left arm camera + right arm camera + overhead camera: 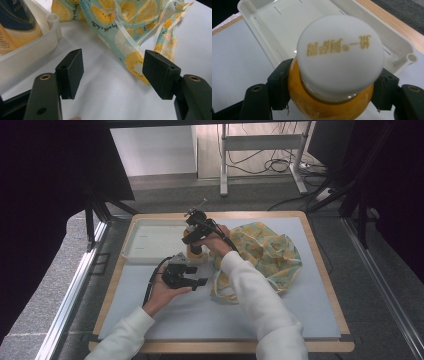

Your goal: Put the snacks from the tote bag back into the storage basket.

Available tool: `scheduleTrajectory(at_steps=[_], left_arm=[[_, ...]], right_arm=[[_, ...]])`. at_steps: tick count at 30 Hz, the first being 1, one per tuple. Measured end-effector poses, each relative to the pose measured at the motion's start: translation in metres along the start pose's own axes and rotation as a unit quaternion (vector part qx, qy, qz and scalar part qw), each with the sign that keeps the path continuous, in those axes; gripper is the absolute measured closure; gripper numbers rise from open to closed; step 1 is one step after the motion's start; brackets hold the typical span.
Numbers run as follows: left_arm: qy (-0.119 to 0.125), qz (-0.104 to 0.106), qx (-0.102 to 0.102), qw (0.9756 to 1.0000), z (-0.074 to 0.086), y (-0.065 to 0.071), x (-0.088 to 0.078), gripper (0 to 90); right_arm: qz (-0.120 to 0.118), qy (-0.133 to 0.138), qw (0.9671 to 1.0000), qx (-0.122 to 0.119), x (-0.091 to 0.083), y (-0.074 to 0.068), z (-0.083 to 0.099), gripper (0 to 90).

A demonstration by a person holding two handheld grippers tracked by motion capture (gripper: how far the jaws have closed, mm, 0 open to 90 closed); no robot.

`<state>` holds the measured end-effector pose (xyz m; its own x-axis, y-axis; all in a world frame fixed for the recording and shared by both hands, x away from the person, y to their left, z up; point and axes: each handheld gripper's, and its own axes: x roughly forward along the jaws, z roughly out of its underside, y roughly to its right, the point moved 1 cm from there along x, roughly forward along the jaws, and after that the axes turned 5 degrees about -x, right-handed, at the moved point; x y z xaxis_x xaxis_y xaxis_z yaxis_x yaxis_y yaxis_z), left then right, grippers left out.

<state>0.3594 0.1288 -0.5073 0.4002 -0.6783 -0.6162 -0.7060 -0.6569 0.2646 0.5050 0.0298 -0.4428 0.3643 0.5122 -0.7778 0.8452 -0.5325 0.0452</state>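
Gripping the bottle just under its white cap, the right gripper has a pad pressed on each side of the orange neck; the bottle stands at the white tray's right end; the left gripper, at seven o'clock of it, hangs spread over bare table, fruit-print cloth at its one o'clock.

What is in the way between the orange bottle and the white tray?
Nothing visible. The right gripper has its jaws around the orange bottle just below its white cap, right at the white tray. The tray's floor behind the bottle looks bare. The fruit-print cloth bag lies off to the side.
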Motion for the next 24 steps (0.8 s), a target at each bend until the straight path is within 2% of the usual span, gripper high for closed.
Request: scheduleTrajectory(at_steps=[3, 5, 8, 13, 17, 24], left_arm=[[-0.003, 0.0, 0.001, 1.0, 0.0, 0.0, 0.001, 33.0], [-0.004, -0.003, 0.003, 1.0, 0.0, 0.0, 0.002, 33.0], [-0.005, -0.008, 0.007, 0.9999, 0.0, 0.0, 0.002, 33.0], [-0.004, -0.008, 0.005, 0.9999, -0.001, 0.001, 0.002, 33.1], [-0.004, -0.007, 0.01, 0.9999, -0.001, 0.003, 0.003, 33.0], [-0.004, -0.009, 0.011, 0.9999, 0.001, 0.002, 0.002, 33.0]], right_arm=[[-0.003, -0.005, 1.0, -0.002, -0.001, 0.0, 0.001, 29.1], [0.004, 0.006, 1.0, 0.004, -0.004, 0.0, 0.001, 26.6], [-0.001, 0.032, 0.9993, 0.021, -0.014, 0.0, 0.0, 23.5], [-0.004, 0.046, 0.9988, 0.018, -0.026, 0.002, 0.001, 22.8], [0.002, 0.056, 0.9983, 0.015, -0.039, 0.003, 0.006, 22.9], [0.003, 0.073, 0.9972, 0.012, -0.075, 0.002, 0.024, 23.7]])
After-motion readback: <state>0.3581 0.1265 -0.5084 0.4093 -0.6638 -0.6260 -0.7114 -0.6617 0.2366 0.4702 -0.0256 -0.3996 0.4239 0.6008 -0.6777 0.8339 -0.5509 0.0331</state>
